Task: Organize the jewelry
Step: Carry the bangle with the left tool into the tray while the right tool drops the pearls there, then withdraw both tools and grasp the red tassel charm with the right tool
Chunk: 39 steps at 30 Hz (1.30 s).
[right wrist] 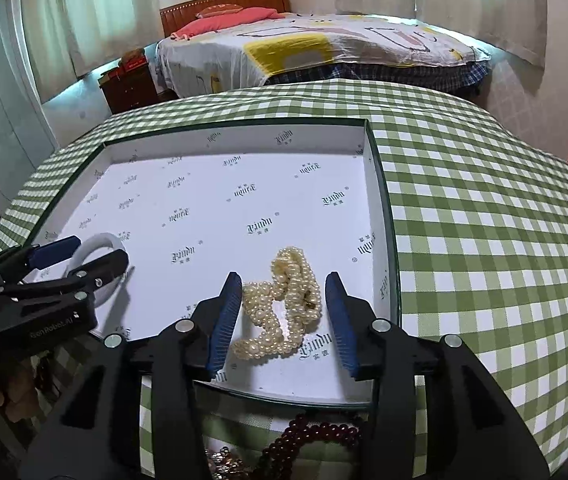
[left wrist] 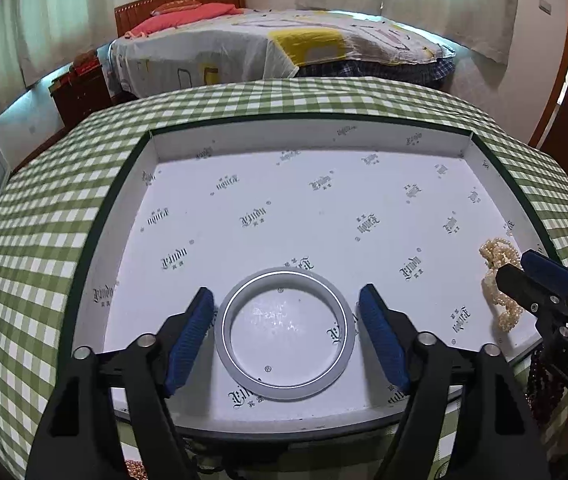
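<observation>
A white bangle (left wrist: 286,334) lies flat in a shallow white box (left wrist: 324,200) with printed logos. My left gripper (left wrist: 286,308) is open, its blue pads on either side of the bangle, not touching it. A cream pearl strand (right wrist: 284,304) lies heaped in the box's near right part (right wrist: 380,208). My right gripper (right wrist: 284,292) is open with its pads either side of the pearls. The pearls (left wrist: 500,276) and right gripper (left wrist: 532,276) also show in the left wrist view. The bangle (right wrist: 99,246) and left gripper (right wrist: 91,252) show in the right wrist view.
The box sits on a green checked tablecloth (right wrist: 484,220). A dark red bead strand (right wrist: 312,436) and some gold-toned beads (right wrist: 223,460) lie on the cloth in front of the box. A bed (left wrist: 263,48) and a wooden cabinet (left wrist: 79,92) stand behind the table.
</observation>
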{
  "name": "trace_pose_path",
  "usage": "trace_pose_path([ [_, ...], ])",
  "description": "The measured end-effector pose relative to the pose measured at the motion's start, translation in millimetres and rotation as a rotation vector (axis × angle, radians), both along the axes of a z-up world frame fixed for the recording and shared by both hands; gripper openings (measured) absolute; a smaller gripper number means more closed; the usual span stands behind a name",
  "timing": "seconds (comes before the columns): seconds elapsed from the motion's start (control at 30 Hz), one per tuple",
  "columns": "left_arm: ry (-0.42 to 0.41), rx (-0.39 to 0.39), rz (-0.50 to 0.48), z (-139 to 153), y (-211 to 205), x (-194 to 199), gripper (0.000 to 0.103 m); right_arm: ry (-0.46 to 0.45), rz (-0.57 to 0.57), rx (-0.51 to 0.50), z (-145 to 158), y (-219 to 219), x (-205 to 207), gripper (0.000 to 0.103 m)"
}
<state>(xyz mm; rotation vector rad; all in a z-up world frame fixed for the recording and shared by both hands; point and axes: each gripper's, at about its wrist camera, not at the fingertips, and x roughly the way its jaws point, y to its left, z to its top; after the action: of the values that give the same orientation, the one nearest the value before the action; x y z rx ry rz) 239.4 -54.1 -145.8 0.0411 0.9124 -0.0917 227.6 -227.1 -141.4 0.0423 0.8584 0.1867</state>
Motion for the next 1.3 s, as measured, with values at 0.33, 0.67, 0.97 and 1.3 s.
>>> trace_pose_path([
  [0.33,-0.082,-0.006,0.010,34.0,11.6,-30.0,0.075,-0.065,-0.014,0.018,34.4,3.0,-32.0,0.043],
  [0.67,-0.125,-0.013,0.081,46.7,47.1,-102.2,0.075,-0.072,0.009,0.023,38.9,17.8,-114.0,0.044],
  [0.97,-0.117,-0.009,0.115,42.7,64.3,-153.4,0.075,-0.049,0.038,0.031,26.9,24.9,-161.8,0.044],
  [1.3,-0.116,0.009,0.138,36.2,72.5,-190.8,0.075,-0.040,0.081,0.040,13.0,38.4,-192.9,0.044],
])
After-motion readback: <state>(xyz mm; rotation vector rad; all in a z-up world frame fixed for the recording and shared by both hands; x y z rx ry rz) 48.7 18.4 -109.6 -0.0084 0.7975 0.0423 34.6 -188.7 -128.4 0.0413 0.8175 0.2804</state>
